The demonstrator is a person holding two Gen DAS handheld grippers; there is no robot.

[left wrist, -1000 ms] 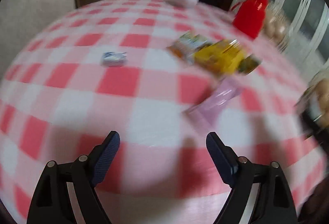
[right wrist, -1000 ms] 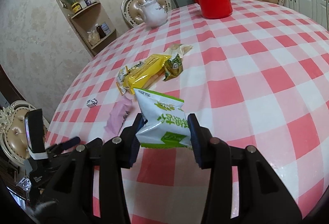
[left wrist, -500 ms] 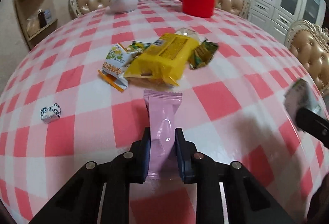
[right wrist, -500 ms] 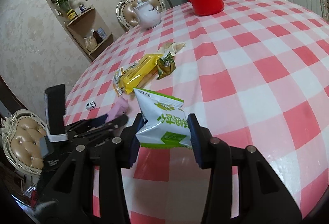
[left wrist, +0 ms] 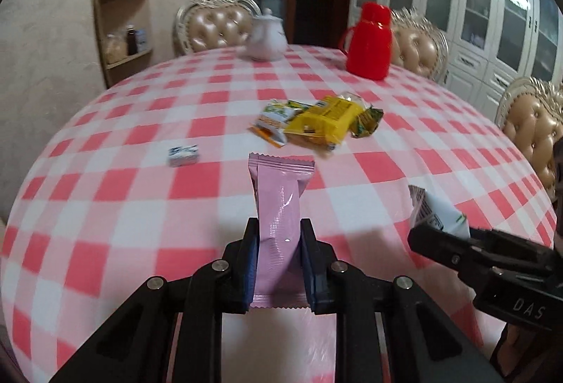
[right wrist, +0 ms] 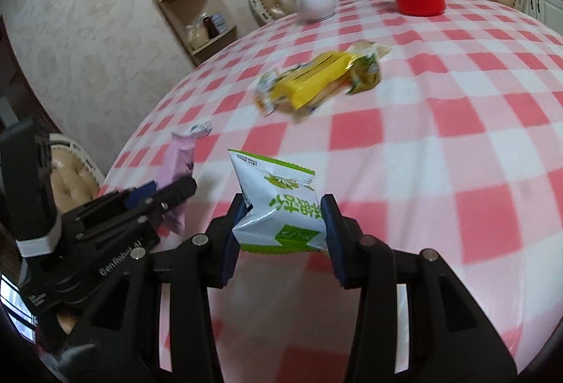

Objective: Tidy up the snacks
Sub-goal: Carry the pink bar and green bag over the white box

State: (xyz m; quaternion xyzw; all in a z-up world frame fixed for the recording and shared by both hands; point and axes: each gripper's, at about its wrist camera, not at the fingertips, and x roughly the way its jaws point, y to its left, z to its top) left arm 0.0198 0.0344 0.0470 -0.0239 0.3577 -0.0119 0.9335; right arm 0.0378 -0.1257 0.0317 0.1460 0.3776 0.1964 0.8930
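My left gripper (left wrist: 278, 235) is shut on a pink snack bar (left wrist: 279, 203) and holds it above the red-and-white checked table (left wrist: 140, 193). My right gripper (right wrist: 283, 214) is shut on a white-and-green snack packet (right wrist: 281, 207), also lifted off the cloth. The packet shows at the right of the left wrist view (left wrist: 436, 212), and the pink bar at the left of the right wrist view (right wrist: 179, 168). A pile of snacks with a yellow pack (left wrist: 325, 120) lies mid-table. A small blue-and-white candy (left wrist: 183, 155) lies to its left.
A red thermos jug (left wrist: 369, 41) and a white teapot (left wrist: 265, 36) stand at the table's far side. Padded chairs (left wrist: 527, 126) ring the table. A corner shelf (left wrist: 123, 31) stands by the left wall.
My left gripper moved in from open, closed on the pink bar and has lifted it off the table. My right gripper kept its packet and drew back toward the near edge.
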